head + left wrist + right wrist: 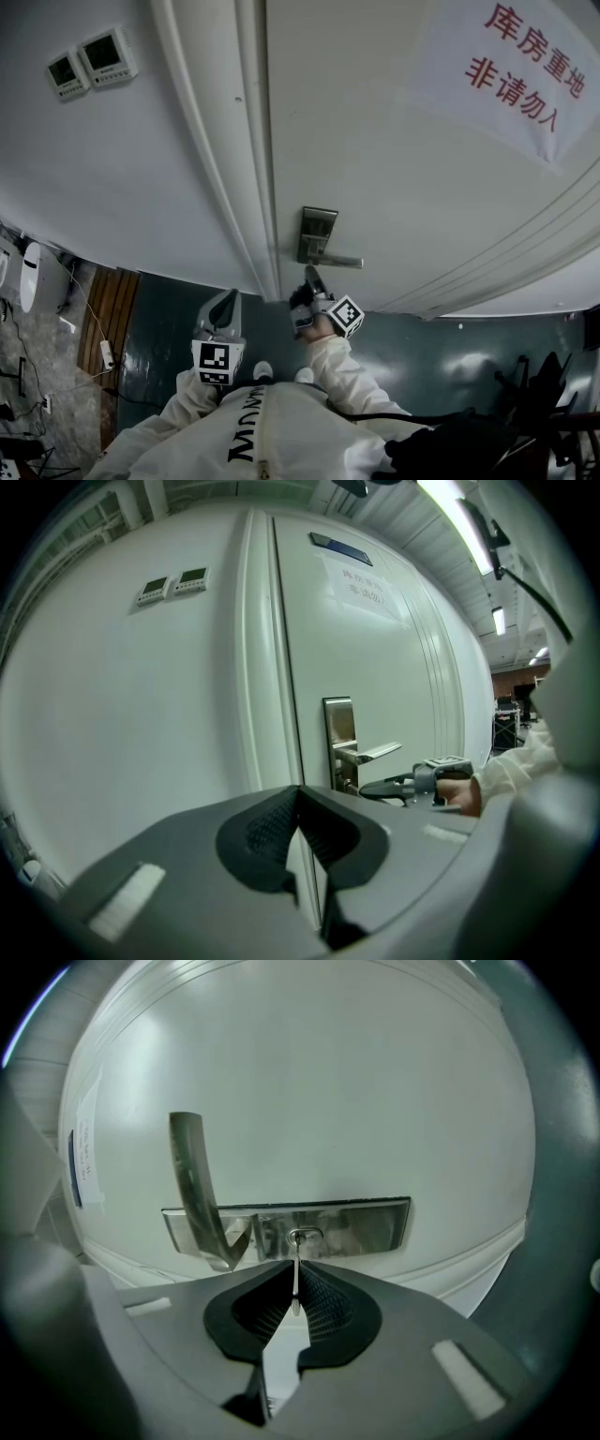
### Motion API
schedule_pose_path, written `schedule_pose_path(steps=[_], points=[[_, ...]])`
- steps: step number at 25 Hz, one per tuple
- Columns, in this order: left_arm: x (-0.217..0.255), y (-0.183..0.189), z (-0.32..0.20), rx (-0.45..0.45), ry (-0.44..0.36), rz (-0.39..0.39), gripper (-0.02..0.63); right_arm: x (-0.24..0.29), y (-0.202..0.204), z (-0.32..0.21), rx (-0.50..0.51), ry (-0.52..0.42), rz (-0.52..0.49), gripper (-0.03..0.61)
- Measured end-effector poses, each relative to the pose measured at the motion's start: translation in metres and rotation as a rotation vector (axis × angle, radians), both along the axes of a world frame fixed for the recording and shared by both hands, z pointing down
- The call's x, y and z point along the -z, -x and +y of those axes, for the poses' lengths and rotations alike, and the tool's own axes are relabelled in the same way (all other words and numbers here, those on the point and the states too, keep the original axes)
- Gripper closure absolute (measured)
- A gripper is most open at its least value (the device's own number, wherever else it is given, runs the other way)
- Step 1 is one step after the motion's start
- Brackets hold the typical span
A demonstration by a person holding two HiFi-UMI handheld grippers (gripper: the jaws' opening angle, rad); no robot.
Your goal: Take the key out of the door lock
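My right gripper (296, 1274) pinches the thin key (296, 1290) edge-on between its ridged pads. The key's far end sits in the keyhole of the metal lock plate (370, 1225), beside the handle (194, 1185).

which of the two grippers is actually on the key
The right gripper: its jaws are pinched on the key sticking out of the door lock. The left gripper sits back from the door, jaws together with nothing between them.

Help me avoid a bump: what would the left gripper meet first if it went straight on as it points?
Most likely the door at its edge beside the frame, just left of the lock plate; depth is hard to judge. Nothing shows in between. The left gripper is shut, empty.
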State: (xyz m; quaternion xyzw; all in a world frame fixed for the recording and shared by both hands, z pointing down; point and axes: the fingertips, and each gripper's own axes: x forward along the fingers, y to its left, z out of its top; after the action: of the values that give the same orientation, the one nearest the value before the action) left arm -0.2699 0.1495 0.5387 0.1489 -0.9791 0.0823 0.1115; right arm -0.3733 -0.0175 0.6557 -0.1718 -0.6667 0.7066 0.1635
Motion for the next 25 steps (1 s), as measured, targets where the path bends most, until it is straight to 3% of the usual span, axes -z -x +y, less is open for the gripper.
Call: schedule_pose_path(steps=[9, 13, 18, 25], points=[[-0.003, -0.004, -0.013, -0.040, -0.012, -0.005, 0.614, -0.008, -0.039, -0.002, 0.038, -0.063, -0.003, 0.557], [-0.002, -0.003, -0.018, -0.055, -0.015, -0.011, 0.614, -0.001, -0.042, -0.005, 0.051, -0.147, -0.050, 0.557], [-0.005, -0.003, -0.021, -0.062, -0.019, -0.004, 0.614, 0.008, -0.046, -0.012, 0.065, -0.317, -0.085, 0.557], [-0.005, 0.004, -0.031, -0.084, -0.023, -0.007, 0.614, 0.022, -0.049, -0.027, 0.081, -0.675, -0.152, 0.557]])
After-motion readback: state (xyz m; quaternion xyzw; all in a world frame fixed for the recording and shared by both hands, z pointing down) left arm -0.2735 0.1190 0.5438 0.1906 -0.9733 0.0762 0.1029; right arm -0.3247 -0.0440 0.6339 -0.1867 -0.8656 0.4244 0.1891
